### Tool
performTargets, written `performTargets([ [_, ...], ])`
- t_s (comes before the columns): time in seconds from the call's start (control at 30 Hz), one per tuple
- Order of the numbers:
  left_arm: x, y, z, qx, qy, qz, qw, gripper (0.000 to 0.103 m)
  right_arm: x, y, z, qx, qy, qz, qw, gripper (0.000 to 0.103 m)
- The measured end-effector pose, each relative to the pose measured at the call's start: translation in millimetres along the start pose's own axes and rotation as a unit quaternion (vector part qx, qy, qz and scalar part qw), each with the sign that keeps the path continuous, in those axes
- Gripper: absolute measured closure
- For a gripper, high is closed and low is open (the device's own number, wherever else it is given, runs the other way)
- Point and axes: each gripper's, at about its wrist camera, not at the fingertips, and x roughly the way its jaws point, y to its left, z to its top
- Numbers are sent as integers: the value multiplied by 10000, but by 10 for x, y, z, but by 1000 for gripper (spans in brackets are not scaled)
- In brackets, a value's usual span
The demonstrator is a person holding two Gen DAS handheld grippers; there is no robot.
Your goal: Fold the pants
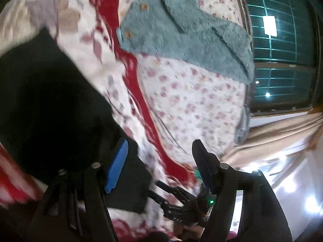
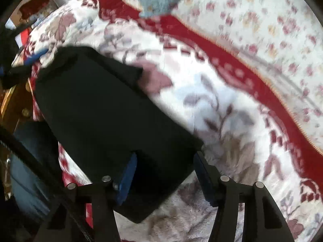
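The black pants (image 2: 105, 117) lie folded into a compact long rectangle on a white, red and floral blanket (image 2: 212, 104). My right gripper (image 2: 164, 171) is open, its blue-padded fingers standing on either side of the near end of the pants. In the left wrist view the pants (image 1: 52, 111) fill the left side. My left gripper (image 1: 159, 157) is open and empty, its left pad (image 1: 117, 169) over the pants' edge and the gap over the blanket (image 1: 141, 141). The right gripper also shows low in the left wrist view (image 1: 181, 201).
A fuzzy teal garment with wooden buttons (image 1: 181, 34) lies on a small-flowered sheet (image 1: 191, 100) beyond the blanket. A barred window (image 1: 282, 46) and a beige curtain (image 1: 272, 137) are at the right. Clutter and a wooden frame (image 2: 14, 104) stand left of the bed.
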Motion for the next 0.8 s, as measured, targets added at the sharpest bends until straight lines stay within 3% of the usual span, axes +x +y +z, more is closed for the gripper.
performTargets([
  [0.07, 170, -6, -119, -108, 326, -240, 9991, 38, 17, 161, 8, -266, -22, 229, 9994, 46],
  [0.17, 396, -79, -285, 164, 628, -286, 9975, 38, 409, 115, -122, -284, 650, -439, 9965, 45],
  [0.2, 421, -70, -296, 241, 644, -151, 9975, 38, 388, 46, -191, -89, 362, -258, 9990, 39],
  [0.27, 463, 165, -211, 138, 417, 592, 9973, 41, 344, 25, -249, -17, 194, -148, 9997, 38],
  [0.3, 482, 414, -130, -517, 446, 671, 9954, 56, 330, 51, -272, -73, 167, -190, 9997, 38],
  [0.37, 433, 541, -41, -1106, 398, 371, 9924, 56, 298, 112, -301, -175, 199, -365, 9990, 38],
  [0.53, 382, 438, -28, -748, 650, 269, 9947, 56, 294, 118, -140, -67, 522, -452, 9976, 39],
  [0.6, 215, 411, -31, -613, 497, 137, 9968, 44, 165, 111, -38, 95, 222, -381, 9990, 39],
  [0.7, -103, 400, -62, -467, 181, -78, 9987, 42, 77, 53, -18, 154, -78, 40, 9998, 38],
  [0.8, -388, 448, -102, -405, 6, -213, 9990, 42, 463, -27, -214, -347, 568, -232, 9975, 35],
])
